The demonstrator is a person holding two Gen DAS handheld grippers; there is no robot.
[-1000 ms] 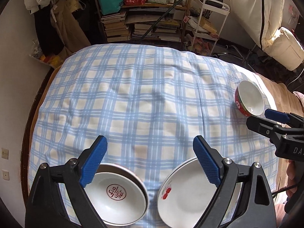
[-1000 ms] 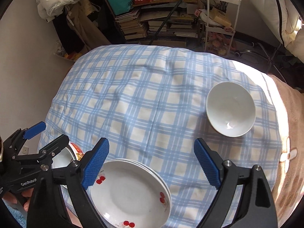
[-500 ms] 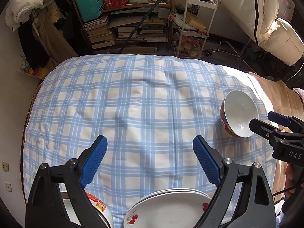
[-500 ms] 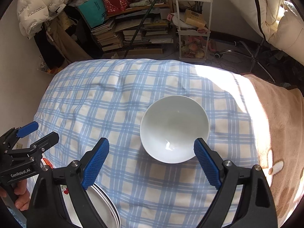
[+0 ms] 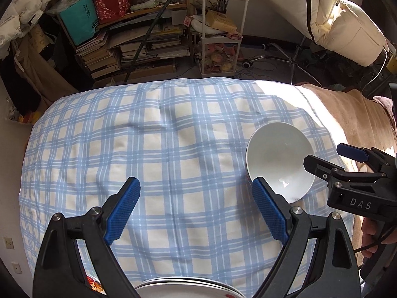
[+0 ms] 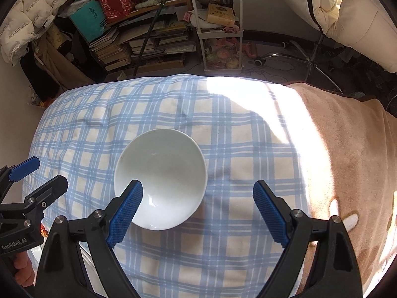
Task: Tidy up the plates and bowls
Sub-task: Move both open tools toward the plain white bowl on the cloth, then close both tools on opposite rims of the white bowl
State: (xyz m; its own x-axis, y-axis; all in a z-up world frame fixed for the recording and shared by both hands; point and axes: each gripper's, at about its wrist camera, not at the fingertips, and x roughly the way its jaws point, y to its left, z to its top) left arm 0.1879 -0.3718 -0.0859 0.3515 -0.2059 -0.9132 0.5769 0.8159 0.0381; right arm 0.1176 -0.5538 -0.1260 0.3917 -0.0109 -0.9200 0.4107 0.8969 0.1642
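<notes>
1. Books, bags and a white cart fill the floor behind a soft bed with a blue checked quilt (image 6: 82, 149).
2. On it sits the white bowl (image 6: 161, 181), round, glossy, smooth inside.
3. Both the right gripper (image 6: 196, 211) and the left gripper (image 5: 196, 208) stand wide open, empty (one right pad overlaps the bowl's rim in the picture).
4. Risk, I think: glazed ceramic can slip from the ribbed blue pads, and the soft quilt lets the bowl tip.
5. Stacked plates (image 5: 186, 286) lie at the near edge.

Left gripper (image 5: 196, 213) and right gripper (image 6: 198, 213) side by side, angled steeply down, fingers spread wide, empty.
</notes>
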